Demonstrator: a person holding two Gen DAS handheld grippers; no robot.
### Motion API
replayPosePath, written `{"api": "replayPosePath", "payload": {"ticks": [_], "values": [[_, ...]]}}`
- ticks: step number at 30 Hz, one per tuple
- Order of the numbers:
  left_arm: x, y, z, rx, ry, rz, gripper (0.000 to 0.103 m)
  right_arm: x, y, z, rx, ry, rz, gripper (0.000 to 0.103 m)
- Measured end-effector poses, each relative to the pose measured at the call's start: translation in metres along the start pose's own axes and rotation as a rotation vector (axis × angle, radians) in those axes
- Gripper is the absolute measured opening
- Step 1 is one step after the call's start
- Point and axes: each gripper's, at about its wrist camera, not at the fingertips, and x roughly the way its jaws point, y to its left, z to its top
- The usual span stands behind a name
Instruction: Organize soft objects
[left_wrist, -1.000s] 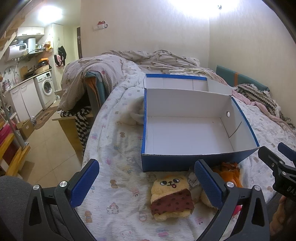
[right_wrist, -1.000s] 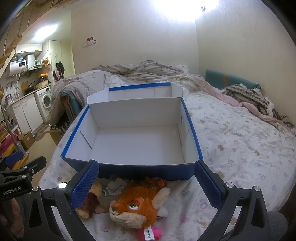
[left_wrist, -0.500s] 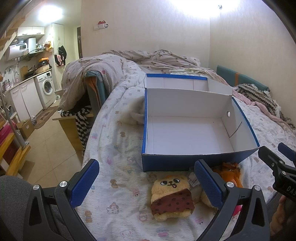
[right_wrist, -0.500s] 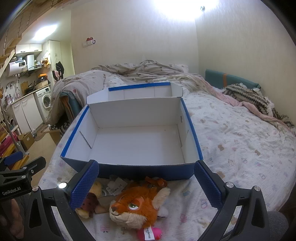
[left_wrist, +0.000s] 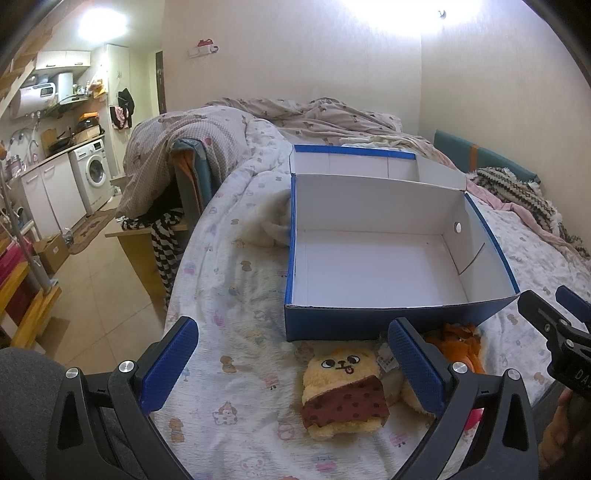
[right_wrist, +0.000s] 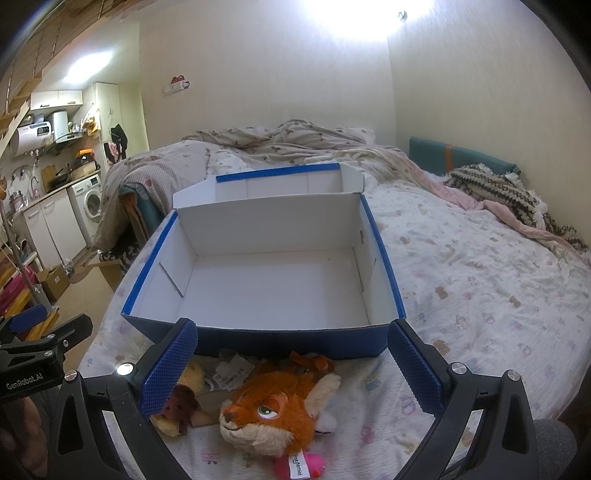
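Note:
An open blue box (left_wrist: 388, 317) with a white, empty inside stands on the bed; it also shows in the right wrist view (right_wrist: 280, 338). In front of it lie a yellow plush with a dotted brown band (left_wrist: 341, 393) and an orange fox plush (right_wrist: 275, 404), side by side. The fox also shows in the left wrist view (left_wrist: 458, 341), partly hidden by a finger. My left gripper (left_wrist: 293, 369) is open above the yellow plush. My right gripper (right_wrist: 291, 371) is open above the fox. The yellow plush (right_wrist: 177, 408) sits under the right gripper's left finger.
The box lid (left_wrist: 354, 162) stands up behind the box. A rumpled duvet (right_wrist: 280, 144) and a knitted blanket (right_wrist: 495, 192) lie at the far end of the bed. A white fluffy item (left_wrist: 271, 225) lies left of the box. The bed edge drops to the tiled floor (left_wrist: 103, 288) on the left.

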Motion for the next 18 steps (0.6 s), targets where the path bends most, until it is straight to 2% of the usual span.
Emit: {"api": "replayPosePath", "payload": {"ticks": [18], "values": [[0.0003,0.0003,-0.0007,0.002,-0.001,-0.001,0.103,-0.0004,0.0,-0.0005,0.002,0.004,0.0,0.103]]}}
